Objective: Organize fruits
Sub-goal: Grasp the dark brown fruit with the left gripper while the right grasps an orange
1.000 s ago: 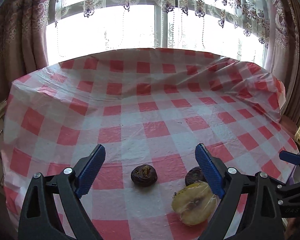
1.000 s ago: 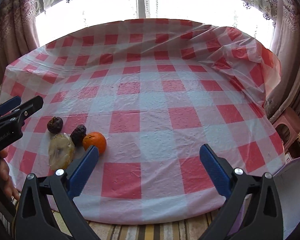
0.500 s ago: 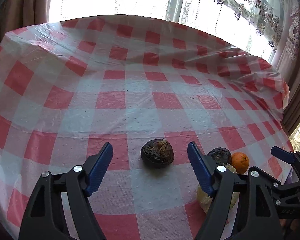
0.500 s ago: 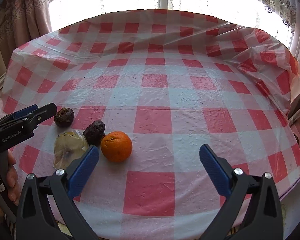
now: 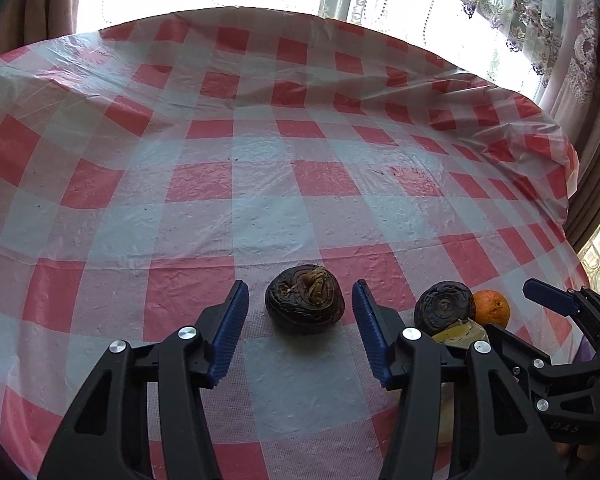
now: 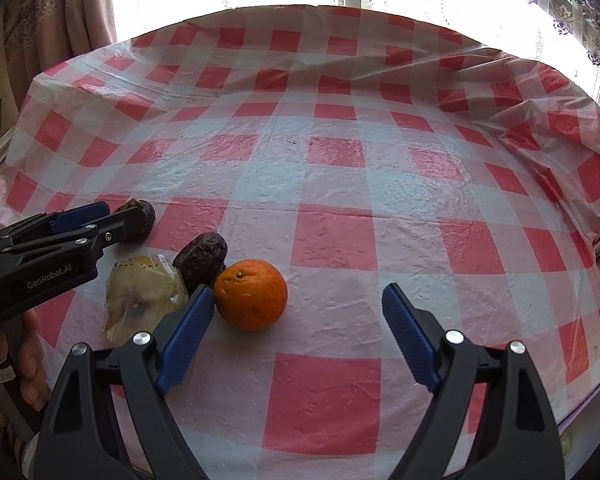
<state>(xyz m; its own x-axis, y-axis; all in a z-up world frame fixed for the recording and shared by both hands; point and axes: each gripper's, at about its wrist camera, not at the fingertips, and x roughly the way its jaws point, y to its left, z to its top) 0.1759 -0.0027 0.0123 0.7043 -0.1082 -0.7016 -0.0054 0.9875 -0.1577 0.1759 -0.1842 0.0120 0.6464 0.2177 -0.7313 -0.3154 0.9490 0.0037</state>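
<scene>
A bright curtained window fills the top of both frames, and below it a desk (image 5: 260, 208) spreads out under a glossy red-and-white checked plastic cloth.

Low in the centre of the left wrist view, the dark brown, wrinkled round fruit (image 5: 305, 299) sits on the cloth directly between the blue-padded fingers of the left gripper (image 5: 300, 322), slightly ahead of the tips. The jaws are closing with the fruit between them, but a gap shows on each side, so the pads do not yet press it. Its flattened, stem-up shape has no marked long axis, so a straight squeeze looks fitting.

To the lower right of that frame lie a second dark wrinkled fruit (image 5: 444, 307), a pale yellow fruit piece in clear wrap (image 5: 460, 330) and a small round orange (image 5: 492, 307).

In the right wrist view the orange (image 6: 251, 293) sits just beside the left-hand finger, off-centre, with wide space toward the other. The right gripper (image 6: 298, 312) is closing too, and touches nothing firmly; it probably needs to shift toward the left of the frame first.
</scene>
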